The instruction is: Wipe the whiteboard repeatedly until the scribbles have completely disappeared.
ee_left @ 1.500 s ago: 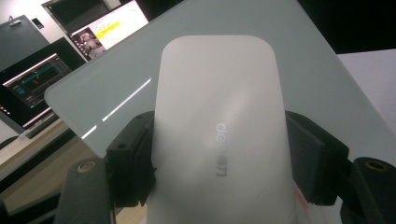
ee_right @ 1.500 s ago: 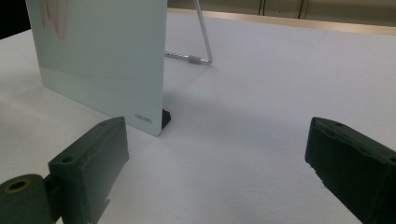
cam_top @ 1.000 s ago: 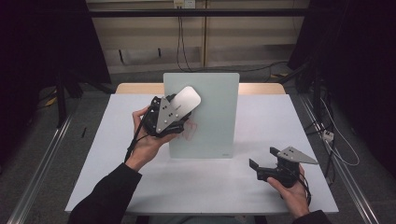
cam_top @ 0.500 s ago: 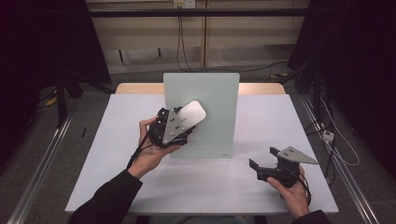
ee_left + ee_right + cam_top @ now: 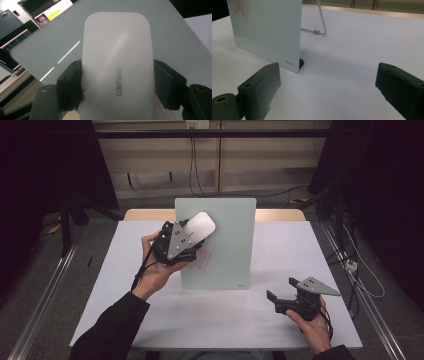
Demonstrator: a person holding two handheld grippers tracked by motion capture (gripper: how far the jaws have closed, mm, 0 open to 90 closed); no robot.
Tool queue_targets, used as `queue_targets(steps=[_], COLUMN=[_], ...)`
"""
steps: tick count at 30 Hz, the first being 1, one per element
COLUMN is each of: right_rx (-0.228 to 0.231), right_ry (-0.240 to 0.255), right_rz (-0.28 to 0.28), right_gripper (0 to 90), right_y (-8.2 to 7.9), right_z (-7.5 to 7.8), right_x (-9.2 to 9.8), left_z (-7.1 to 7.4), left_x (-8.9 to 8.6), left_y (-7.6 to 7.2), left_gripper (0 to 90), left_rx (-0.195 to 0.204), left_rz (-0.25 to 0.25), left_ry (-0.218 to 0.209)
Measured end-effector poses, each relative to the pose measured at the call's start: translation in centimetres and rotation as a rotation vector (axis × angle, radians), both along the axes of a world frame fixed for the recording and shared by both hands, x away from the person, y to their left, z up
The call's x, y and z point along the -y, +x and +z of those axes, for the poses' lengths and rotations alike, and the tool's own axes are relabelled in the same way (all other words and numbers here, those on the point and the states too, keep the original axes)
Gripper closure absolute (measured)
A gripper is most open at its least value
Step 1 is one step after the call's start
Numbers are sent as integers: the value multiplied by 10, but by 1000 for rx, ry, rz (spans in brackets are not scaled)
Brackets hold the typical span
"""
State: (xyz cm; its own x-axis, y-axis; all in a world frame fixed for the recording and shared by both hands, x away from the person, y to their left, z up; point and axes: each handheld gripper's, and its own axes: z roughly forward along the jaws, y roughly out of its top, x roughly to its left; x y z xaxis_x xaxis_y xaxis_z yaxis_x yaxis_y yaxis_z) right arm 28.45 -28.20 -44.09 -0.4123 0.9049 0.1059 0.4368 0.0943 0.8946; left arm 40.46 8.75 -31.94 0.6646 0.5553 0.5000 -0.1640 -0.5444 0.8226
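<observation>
White eraser (image 5: pixel 199 227) clamped in my left claw (image 5: pixel 192 240), pressed on the glass board (image 5: pixel 227 245). Right claw (image 5: pixel 280 301) gapes empty, low over the desk (image 5: pixel 150 320).

A white sheet covers the tabletop (image 5: pixel 150 270), whose pale wooden edge shows along the far side. Past that edge the grey floor (image 5: pixel 100 215) carries dark cables that run from a wall socket (image 5: pixel 196 124) down the beige wall and trail off to the right. Black curtains (image 5: pixel 45 165) hang at both sides of the room. A metal rail (image 5: pixel 42 295) runs along the floor on the left of the tabletop, and another on the right, where a small white plug block (image 5: pixel 351 266) lies beside loose wires. A slim dark object lies on the floor near the left rail, too small to identify.
</observation>
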Motion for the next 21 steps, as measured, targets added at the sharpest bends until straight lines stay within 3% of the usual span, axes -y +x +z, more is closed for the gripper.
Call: queue_targets(steps=[4,7,21], right_rx=[-3,0,-1], right_ry=[3,-1,-1], right_rz=[-2,-1,-2], right_gripper=[58,58,58], right_y=[0,0,0], right_z=[0,0,0], right_x=[0,-1,-1], left_z=[7,4,-42], left_x=[-3,-2,11], left_y=[3,2,-19], left_gripper=[311,311,311], left_rx=[10,24,-43], left_rz=[18,20,-58], left_ry=[-13,-4,74])
